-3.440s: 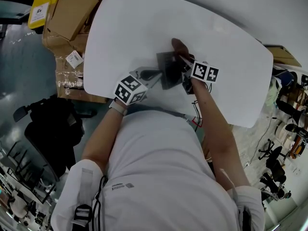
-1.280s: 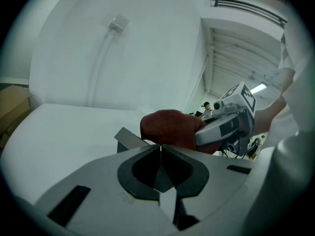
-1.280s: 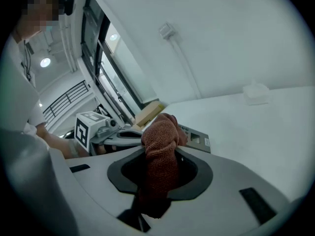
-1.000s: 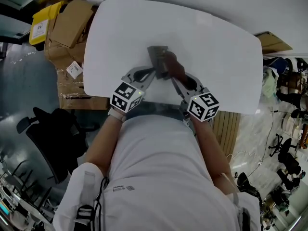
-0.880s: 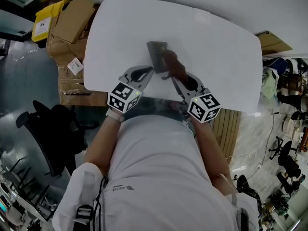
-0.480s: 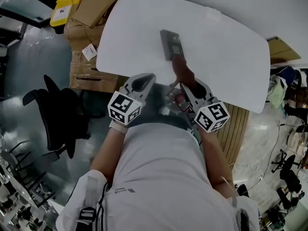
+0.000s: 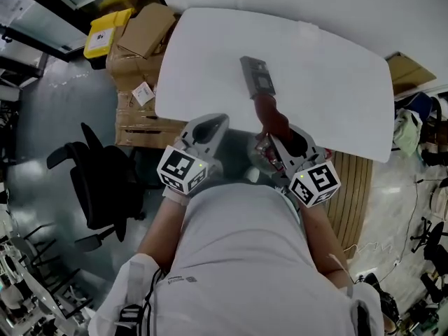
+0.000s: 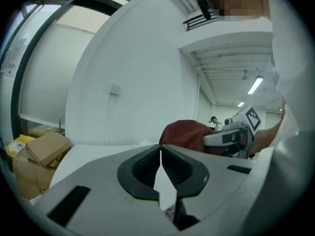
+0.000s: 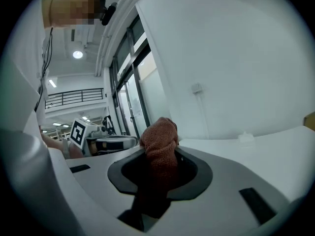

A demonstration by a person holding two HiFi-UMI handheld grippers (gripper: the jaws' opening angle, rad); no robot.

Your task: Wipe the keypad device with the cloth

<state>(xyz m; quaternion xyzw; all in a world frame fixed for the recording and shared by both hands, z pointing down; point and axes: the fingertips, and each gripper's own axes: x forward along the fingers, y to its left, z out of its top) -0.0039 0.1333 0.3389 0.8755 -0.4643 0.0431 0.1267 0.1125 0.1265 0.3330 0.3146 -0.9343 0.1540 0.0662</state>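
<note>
the keypad device (image 7: 257, 78) lies flat on the white table (image 7: 336, 89), just above the centre of the head view. just below it, the reddish-brown cloth (image 7: 272, 120) sits bunched in the right gripper (image 7: 269, 135), whose jaws are clamped on it, the cloth poking past the tips. lower left of the device, the left gripper (image 7: 215, 120) has its jaws pressed together with nothing between them. cardboard boxes (image 7: 143, 30) sit at upper left.
</note>
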